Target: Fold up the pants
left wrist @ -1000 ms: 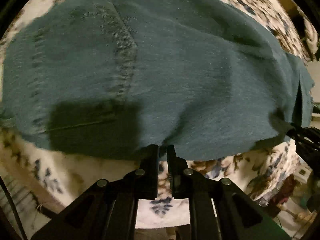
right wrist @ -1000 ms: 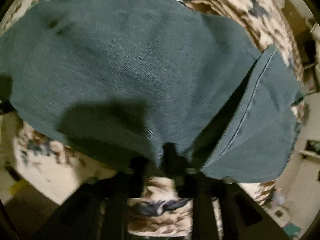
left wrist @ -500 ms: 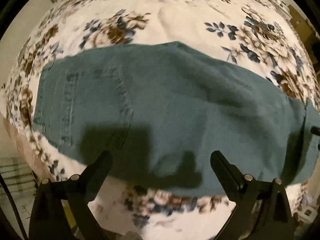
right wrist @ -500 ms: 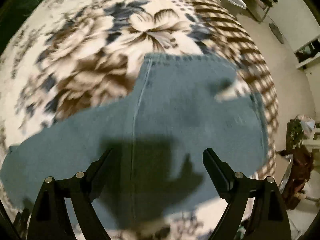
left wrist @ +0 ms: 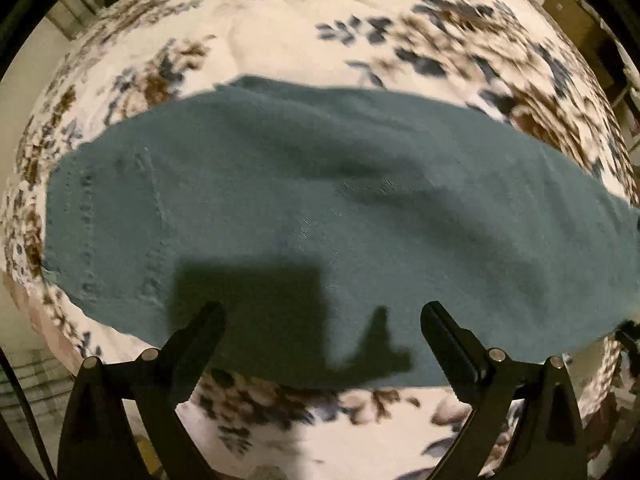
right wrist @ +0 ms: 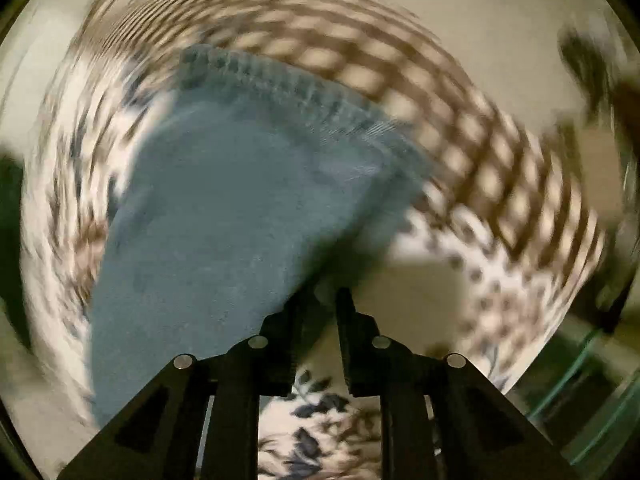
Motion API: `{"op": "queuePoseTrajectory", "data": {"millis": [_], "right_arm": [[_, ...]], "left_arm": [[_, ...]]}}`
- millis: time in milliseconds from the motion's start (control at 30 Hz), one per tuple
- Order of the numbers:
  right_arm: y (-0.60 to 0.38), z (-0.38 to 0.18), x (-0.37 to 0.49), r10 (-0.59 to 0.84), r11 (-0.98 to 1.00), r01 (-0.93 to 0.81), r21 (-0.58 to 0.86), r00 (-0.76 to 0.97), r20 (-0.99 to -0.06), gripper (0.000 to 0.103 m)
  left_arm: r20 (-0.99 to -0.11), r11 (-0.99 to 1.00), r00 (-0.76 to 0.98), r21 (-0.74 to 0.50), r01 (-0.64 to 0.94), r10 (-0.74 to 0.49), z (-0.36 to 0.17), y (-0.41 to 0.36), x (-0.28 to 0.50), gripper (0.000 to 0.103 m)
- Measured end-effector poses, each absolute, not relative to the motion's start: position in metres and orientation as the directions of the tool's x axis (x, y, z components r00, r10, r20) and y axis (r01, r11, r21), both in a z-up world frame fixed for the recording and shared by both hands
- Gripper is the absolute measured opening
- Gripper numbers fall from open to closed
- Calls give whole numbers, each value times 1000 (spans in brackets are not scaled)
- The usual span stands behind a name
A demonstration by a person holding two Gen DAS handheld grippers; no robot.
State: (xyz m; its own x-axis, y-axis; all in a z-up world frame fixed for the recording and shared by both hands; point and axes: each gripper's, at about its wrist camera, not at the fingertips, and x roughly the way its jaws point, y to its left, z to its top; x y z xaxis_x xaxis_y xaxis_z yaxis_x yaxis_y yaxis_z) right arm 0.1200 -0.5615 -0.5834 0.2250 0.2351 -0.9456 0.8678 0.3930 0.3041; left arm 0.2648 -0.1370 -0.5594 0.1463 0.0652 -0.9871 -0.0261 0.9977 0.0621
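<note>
The teal pants (left wrist: 320, 216) lie folded lengthwise in a long band across the floral bedspread (left wrist: 304, 40) in the left wrist view. My left gripper (left wrist: 322, 316) is open and empty, its fingers just above the near edge of the pants. In the right wrist view, which is blurred by motion, the hem end of the pants (right wrist: 240, 184) shows its stitched cuff. My right gripper (right wrist: 320, 300) is shut on the near corner of that hem end.
The bedspread has a brown checked border (right wrist: 460, 120) beyond the hem. The bed's edge and floor show at the lower left of the left wrist view (left wrist: 28, 368). A glass-edged object (right wrist: 600, 400) sits at the right view's lower right.
Half a second ago both grippers were open above the pants. Since then the right gripper has swung to the hem end and shut on its corner. The left stays open, a little closer.
</note>
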Motion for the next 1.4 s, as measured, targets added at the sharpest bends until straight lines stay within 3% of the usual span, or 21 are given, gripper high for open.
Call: {"op": "queuePoseTrajectory", "data": {"millis": [33,100,200,300,367,400,433,600,733,867,933,967,1100,1300,1333,1400], "right_arm": [[-565,-586,110,262,328,875,356,278,-924,34],[-568,-585,90,262,210,871,444,387,-884,41],[-572,-583,90,233,163,838,521,480,-845,41],[-590,-589,116,201,232,840,491,452,-869,41],[-597,-598,139,235,289,839,461,405,-884,33],[-592,-597,148,229,325,834,446,388,-893,13],[-591,-595,158,197,377,832,406,356,-913,4],[-590,-554,163,85,425,820,382,384,-919,4],[-592,-581,173,131,486,824,291,261,-956,5],[-581,-584,169,251,433,813,390,306,-918,10],[-563,-580,162,297,413,801,433,332,-896,35],[-544,-582,159,349,391,794,466,341,-873,38],[-470,-609,149,524,283,766,577,381,-762,38],[-384,-645,168,551,192,779,598,418,-722,37],[-377,-647,172,533,188,780,596,429,-730,33],[-366,-648,175,496,197,796,573,423,-759,20]], "left_arm": [[-987,998,145,60,-22,62,-560,-140,264,100],[-987,998,147,64,0,63,-562,-148,261,100],[-988,998,142,61,16,58,-565,-154,261,100],[-985,997,157,75,26,70,-565,-159,262,100],[-984,997,162,79,24,74,-566,-160,262,100],[-984,997,161,77,21,73,-566,-161,260,100],[-985,997,156,73,16,69,-568,-161,260,100],[-985,998,157,69,11,66,-567,-157,251,100],[-988,998,139,60,-17,62,-573,-141,244,100],[-992,996,126,5,-94,17,-567,-106,231,100],[-992,985,128,-37,-170,-15,-562,-74,224,100],[-991,977,129,-54,-207,-27,-560,-60,222,100],[-985,892,133,-153,-425,-106,-568,25,214,100],[-973,781,165,-226,-582,-159,-587,98,218,98],[-968,765,182,-250,-593,-175,-590,106,220,98],[-964,739,190,-266,-620,-187,-599,121,224,84]]}}
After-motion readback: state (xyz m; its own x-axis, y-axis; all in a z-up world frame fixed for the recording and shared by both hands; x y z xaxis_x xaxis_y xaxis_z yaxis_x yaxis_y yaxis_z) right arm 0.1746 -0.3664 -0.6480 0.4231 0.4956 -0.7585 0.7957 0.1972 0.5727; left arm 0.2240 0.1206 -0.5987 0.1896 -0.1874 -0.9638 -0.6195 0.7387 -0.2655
